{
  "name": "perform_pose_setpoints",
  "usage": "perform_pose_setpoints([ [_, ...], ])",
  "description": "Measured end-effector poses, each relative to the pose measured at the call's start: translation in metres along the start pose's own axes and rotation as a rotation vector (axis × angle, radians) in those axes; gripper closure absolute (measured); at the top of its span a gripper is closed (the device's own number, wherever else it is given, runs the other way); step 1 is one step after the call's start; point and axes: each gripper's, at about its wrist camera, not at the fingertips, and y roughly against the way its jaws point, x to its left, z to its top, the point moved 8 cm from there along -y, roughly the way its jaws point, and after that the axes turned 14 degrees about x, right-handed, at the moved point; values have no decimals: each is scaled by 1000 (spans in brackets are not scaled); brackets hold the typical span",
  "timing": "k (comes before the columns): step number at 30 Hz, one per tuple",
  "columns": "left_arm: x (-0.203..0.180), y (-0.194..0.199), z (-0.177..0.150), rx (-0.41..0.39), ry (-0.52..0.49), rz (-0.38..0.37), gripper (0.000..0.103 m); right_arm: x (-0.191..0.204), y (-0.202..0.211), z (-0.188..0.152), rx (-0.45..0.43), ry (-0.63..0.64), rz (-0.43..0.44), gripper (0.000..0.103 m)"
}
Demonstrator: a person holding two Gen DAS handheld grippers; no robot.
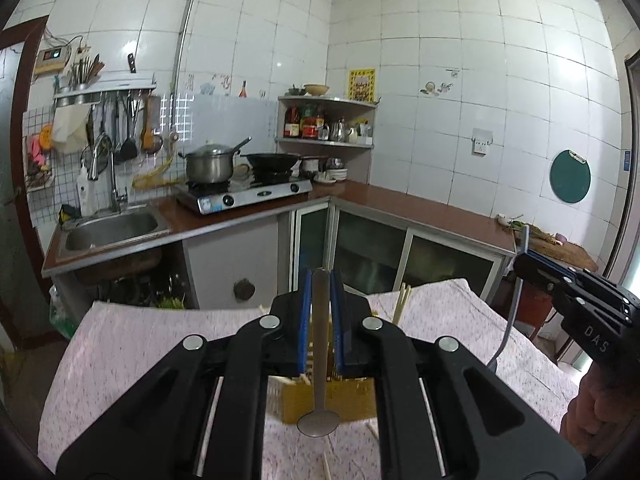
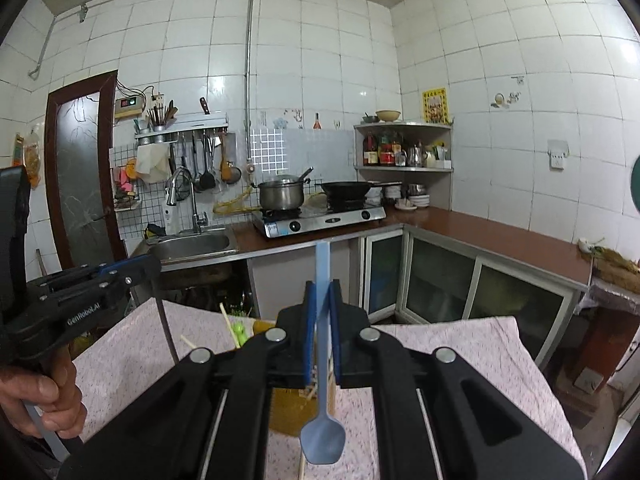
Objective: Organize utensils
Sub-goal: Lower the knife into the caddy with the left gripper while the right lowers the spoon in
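Both wrist views look level over the table [image 1: 120,344] toward the stove [image 1: 244,196] (well beyond it); the left view sits nearer the stove, and each catches the other gripper at its edge.

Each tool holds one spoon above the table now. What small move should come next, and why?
Probably lower the left tool so the metal spoon goes bowl-first into the yellow holder just beneath it. Both tools are shut on spoons held above the pink cloth; the right tool grips the blue spoon. One at a time seems safer.
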Motion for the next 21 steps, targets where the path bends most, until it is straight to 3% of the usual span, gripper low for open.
perform_pose_setpoints([
  [21,5,-51,55,-34,-23,-6,95,11,-48,65,-41,12,18,96],
])
